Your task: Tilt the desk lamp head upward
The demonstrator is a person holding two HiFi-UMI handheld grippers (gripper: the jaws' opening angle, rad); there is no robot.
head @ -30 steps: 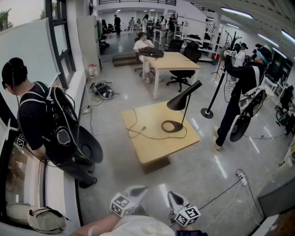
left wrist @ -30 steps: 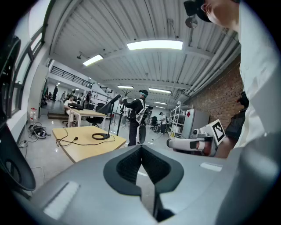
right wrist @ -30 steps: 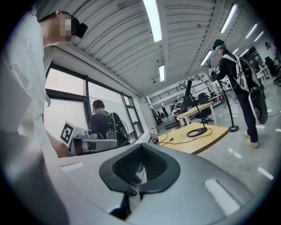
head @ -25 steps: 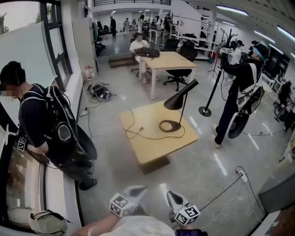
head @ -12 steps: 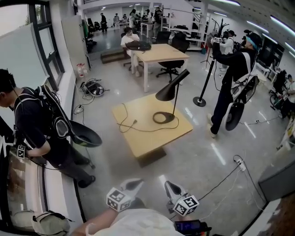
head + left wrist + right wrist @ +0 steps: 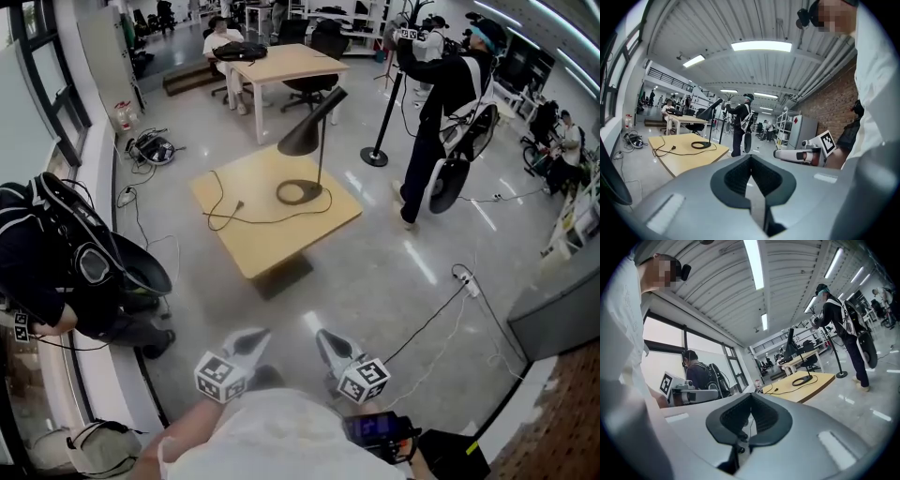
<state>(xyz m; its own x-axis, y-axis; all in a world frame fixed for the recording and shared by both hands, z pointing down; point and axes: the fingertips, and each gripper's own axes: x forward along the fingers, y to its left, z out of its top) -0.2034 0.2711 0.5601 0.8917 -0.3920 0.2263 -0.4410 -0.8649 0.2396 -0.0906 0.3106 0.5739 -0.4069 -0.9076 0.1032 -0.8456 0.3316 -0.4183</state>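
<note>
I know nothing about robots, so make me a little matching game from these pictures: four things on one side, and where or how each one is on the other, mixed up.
Things
1. desk lamp
2. left gripper
3. power strip
4. black bag

Place or state
a. lies on the floor
b. rests on the far desk
c. stands on the low wooden table
d. jaws shut, nothing between them

Pairs: 1-c, 2-d, 3-a, 4-b
</note>
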